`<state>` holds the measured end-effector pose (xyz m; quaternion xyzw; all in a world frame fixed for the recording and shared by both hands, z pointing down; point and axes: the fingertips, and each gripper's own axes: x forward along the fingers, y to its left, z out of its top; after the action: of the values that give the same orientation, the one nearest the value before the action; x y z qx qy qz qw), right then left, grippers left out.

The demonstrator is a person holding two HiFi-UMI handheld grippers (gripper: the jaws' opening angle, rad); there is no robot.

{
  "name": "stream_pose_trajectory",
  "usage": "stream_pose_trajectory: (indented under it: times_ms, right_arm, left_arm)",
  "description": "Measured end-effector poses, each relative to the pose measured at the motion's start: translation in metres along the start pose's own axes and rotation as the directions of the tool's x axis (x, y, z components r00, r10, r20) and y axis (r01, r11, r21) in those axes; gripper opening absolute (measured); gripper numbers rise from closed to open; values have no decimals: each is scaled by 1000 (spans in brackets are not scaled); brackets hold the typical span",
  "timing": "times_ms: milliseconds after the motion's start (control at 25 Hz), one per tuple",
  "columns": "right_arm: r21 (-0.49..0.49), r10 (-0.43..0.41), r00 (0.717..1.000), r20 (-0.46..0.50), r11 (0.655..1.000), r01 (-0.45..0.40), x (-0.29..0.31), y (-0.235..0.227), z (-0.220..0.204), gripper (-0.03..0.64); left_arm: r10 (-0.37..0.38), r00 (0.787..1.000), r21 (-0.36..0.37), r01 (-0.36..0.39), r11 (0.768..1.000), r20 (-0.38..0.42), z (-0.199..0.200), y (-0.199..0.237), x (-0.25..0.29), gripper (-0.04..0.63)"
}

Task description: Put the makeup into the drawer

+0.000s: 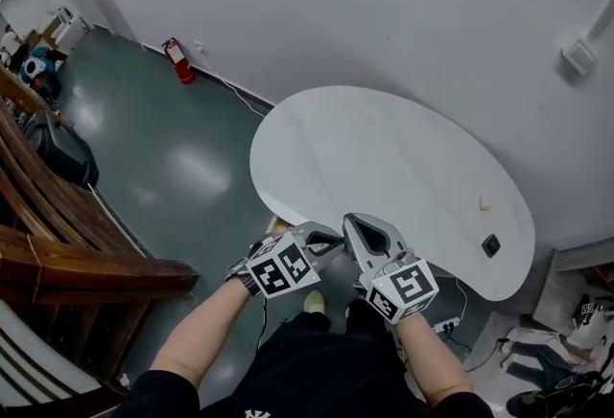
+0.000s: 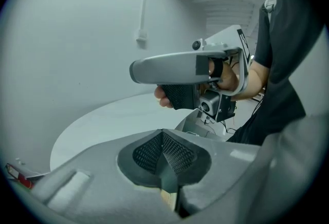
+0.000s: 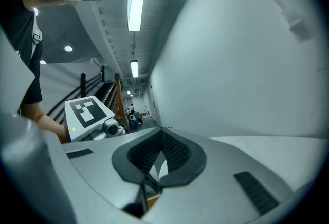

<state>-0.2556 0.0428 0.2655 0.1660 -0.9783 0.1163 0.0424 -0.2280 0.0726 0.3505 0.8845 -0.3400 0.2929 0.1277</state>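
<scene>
No makeup and no drawer show in any view. A white oval table stands by the grey wall. It also shows in the left gripper view and the right gripper view. My left gripper hovers at the table's near edge, its jaws shut with nothing between them. Beside it, my right gripper is over the same edge, and its pads meet at the tip on nothing. In the left gripper view the right gripper crosses in front, held by a hand.
A small beige object and a black square insert are at the table's right end. Wooden rails run along the left. A red fire extinguisher stands by the wall. A power strip and clutter lie on the floor at right.
</scene>
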Motion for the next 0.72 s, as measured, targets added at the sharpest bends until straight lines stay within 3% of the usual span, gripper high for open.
stream_pose_trajectory:
  times_ms: [320,720]
  right_arm:
    - [-46,-6,1000,27,999,8,-15,3,32,14]
    - [-53,-40,997,67,998,43,-29,-6,58,14]
  left_arm:
    - [31,995,-25,-29,999,98,42,-6,-15,11]
    - [48,990,-14,-47,999,135,64,-7,-18,11]
